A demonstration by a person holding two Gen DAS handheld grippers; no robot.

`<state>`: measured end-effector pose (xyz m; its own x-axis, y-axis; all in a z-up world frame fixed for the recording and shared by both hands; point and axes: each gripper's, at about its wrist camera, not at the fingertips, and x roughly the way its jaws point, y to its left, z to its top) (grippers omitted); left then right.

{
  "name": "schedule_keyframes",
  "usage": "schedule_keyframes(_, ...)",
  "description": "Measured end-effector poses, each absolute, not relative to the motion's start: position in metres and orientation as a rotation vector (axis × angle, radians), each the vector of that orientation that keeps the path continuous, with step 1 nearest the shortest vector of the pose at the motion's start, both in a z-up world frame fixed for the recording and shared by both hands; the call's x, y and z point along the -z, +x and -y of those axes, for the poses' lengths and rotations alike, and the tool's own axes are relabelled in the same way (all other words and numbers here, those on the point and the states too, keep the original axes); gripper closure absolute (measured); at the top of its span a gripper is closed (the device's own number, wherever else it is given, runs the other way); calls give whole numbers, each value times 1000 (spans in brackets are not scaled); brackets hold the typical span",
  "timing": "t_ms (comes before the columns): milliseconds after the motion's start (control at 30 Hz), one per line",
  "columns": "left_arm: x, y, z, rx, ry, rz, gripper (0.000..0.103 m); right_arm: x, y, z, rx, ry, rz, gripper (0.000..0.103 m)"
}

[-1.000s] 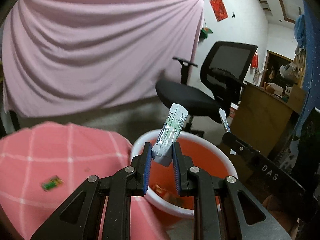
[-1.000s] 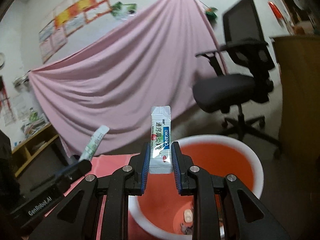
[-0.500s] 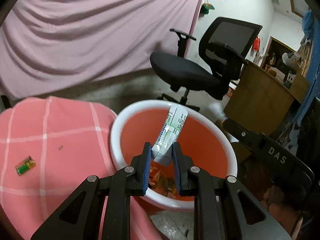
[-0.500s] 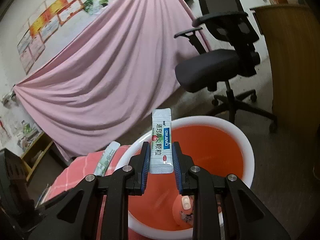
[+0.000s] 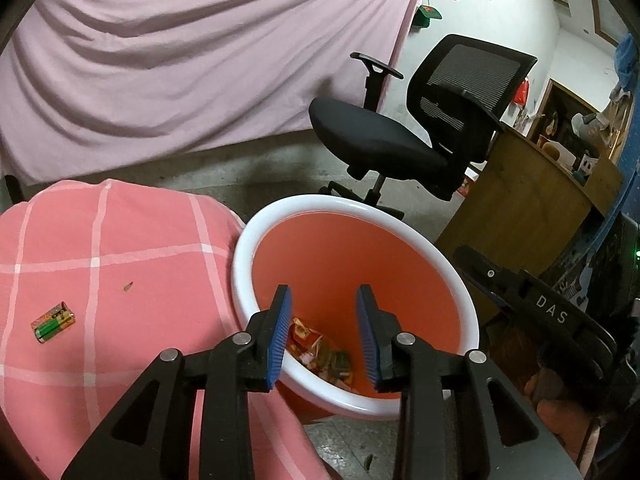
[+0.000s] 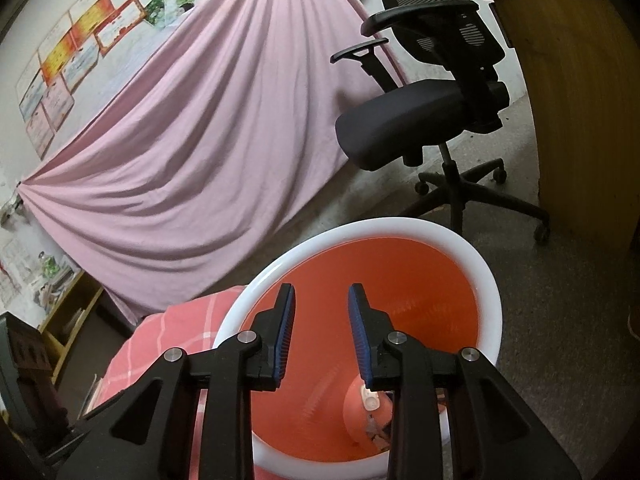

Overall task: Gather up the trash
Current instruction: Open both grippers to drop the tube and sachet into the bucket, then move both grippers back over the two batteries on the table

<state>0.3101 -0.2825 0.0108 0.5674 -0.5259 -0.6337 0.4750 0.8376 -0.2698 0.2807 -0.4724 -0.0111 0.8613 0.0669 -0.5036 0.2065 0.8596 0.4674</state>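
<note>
Both of my tongs stand over the orange bin (image 5: 400, 272) with the white rim, and both are empty: my left gripper (image 5: 323, 334) has its blue-padded jaws spread wide with nothing between them, and my right gripper (image 6: 321, 330) is likewise parted and holds nothing. Wrappers (image 5: 320, 354) lie at the bottom of the bin below the left jaws, and in the right wrist view a small pale item (image 6: 370, 400) rests at the bin floor. The one piece of trash I can see outside the bin is a green and yellow battery pair (image 5: 53, 321) on the pink checked cloth (image 5: 132, 240). It lies well to the left of my left gripper and clear of the bin, its long axis running left to right with the right end tilted slightly away from me. It does not appear in the right wrist view, where the cloth shows only at the lower left. I judge the left hand to be the nearer one; the reach would be a swing leftward off the bin rim, with the jaws turned to close across the short width of the batteries
</note>
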Motion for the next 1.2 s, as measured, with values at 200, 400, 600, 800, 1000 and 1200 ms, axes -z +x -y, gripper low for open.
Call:
schedule_keyframes(200, -18, 307, 265, 557, -85, -750, 73, 4, 280, 471, 76, 525, -512, 67)
schedule_keyframes(400, -39, 297, 233, 507, -118, -657, 65, -7, 277, 459, 63, 498, -436, 60)
schedule_keyframes(600, -63, 281, 195, 440, -143, -526, 50, -20, 277, 435, 12, 441, -364, 52)
schedule_keyframes(800, -76, 268, 151, 339, -180, -419, 5, -29, 278, 414, -18, 420, -302, 15)
schedule_keyframes(1000, -79, 256, 113, 197, -189, -330, 2, -37, 273, 393, -63, 402, -210, 0)
schedule_keyframes(1200, -70, 245, 78, 150, -172, -284, 2, -45, 265, 361, -150, 332, -115, 0)
